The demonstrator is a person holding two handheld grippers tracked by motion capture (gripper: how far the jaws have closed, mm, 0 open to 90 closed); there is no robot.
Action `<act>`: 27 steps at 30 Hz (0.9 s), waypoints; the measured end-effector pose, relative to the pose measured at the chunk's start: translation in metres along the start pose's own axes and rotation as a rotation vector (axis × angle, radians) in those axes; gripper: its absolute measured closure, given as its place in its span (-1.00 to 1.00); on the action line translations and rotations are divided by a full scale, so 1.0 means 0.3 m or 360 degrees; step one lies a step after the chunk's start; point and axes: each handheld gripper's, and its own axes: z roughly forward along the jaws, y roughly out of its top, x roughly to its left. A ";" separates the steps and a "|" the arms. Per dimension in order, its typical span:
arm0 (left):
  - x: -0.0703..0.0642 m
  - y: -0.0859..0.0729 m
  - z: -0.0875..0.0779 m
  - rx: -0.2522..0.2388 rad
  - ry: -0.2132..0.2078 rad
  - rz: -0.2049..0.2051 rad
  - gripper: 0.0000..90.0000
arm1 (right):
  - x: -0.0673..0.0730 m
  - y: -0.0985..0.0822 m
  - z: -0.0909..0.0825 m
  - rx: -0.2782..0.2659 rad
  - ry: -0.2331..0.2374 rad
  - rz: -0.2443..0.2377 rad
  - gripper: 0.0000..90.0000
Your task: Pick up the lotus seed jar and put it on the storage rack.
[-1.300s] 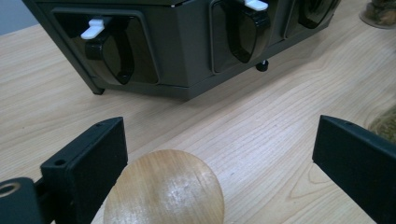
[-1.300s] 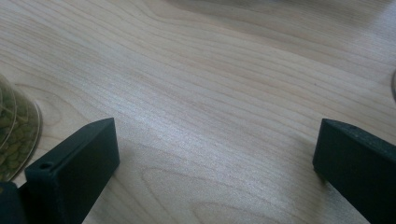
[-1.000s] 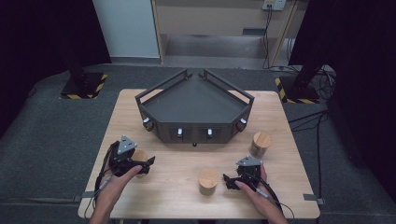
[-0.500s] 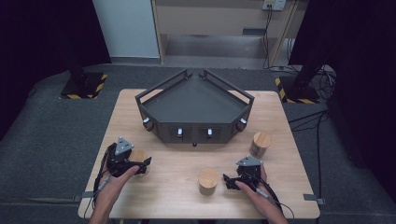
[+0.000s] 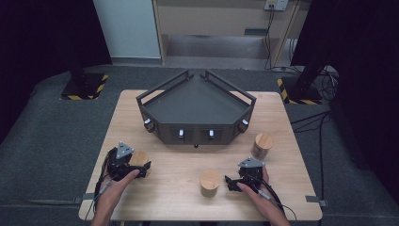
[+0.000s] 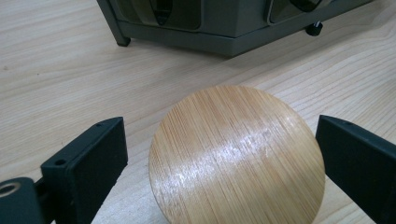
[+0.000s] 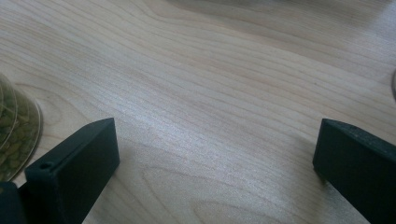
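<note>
Jar with bamboo lid point(image 6: 237, 156) standing upright near table's point(image 5: 174, 193) left front, lid facing up, no writing seen. Left gripper point(image 6: 219, 154) spread wide around it, not touching. Right gripper point(image 7: 215, 154) wide too, holding nothing.

Jar lid point(image 6: 237, 156): bamboo-like wood, fine straight grain, smooth w/ slight sheen. Table point(image 6: 56, 79): pale wood, wavy grain, satin. Left gripper point(image 6: 224, 158) pads matt black, plastic-looking; tray point(image 5: 195, 106) dark grey, matt.

My left gripper point(image 5: 141, 167) and right gripper point(image 5: 230, 182) were black, each topped by a grey three-cornered plate, trailing black cables. Jaws were flat black blocks with a small screw hole. Forearms unsleeved.
</note>
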 end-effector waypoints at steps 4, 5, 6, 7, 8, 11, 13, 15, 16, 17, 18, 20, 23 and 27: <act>0.000 -0.008 0.009 0.0010 -0.0001 -0.0008 -0.94 | 0.000 0.000 0.000 0.0000 0.0000 0.0000 -0.99; -0.001 -0.010 0.011 0.0015 0.0000 -0.0008 -0.94 | 0.000 0.000 0.000 0.0000 0.0000 -0.0001 -0.99; -0.001 -0.013 0.014 0.0013 0.0001 -0.0012 -0.94 | 0.000 0.000 0.000 0.0000 0.0000 0.0000 -0.99; 0.000 -0.015 0.015 0.0015 -0.0001 -0.0014 -0.94 | 0.000 0.000 0.000 0.0000 0.0000 -0.0001 -0.99; -0.001 -0.017 0.018 0.0014 -0.0002 -0.0015 -0.94 | 0.000 0.000 0.000 0.0000 0.0000 0.0000 -0.99; -0.002 -0.022 0.023 0.0016 -0.0004 -0.0017 -0.94 | 0.000 0.000 0.000 0.0000 0.0001 -0.0001 -0.99; -0.002 -0.026 0.027 0.0018 -0.0006 -0.0019 -0.94 | 0.000 0.000 0.000 0.0000 0.0001 -0.0001 -0.99; -0.002 -0.031 0.031 0.0022 -0.0008 -0.0025 -0.94 | 0.001 0.000 -0.001 0.0001 0.0000 0.0001 -0.99; -0.001 -0.035 0.033 0.0022 -0.0010 -0.0027 -0.94 | 0.001 0.000 -0.001 0.0001 0.0000 0.0001 -0.99; 0.000 -0.037 0.035 0.0024 -0.0011 -0.0026 -0.93 | 0.001 0.000 -0.001 0.0001 0.0000 0.0001 -0.99; 0.000 -0.041 0.037 0.0025 -0.0010 -0.0031 -0.93 | 0.001 0.000 -0.001 0.0001 0.0000 0.0001 -0.99; 0.001 -0.048 0.041 0.0025 -0.0012 -0.0039 -0.92 | 0.001 0.000 -0.001 0.0001 0.0000 0.0000 -0.99; 0.001 -0.057 0.045 0.0024 -0.0015 -0.0044 -0.92 | 0.001 0.000 -0.001 0.0001 0.0000 0.0003 -0.99; -0.001 -0.064 0.051 0.0028 -0.0009 -0.0041 -0.91 | 0.001 -0.001 -0.001 0.0002 0.0000 0.0003 -0.99</act>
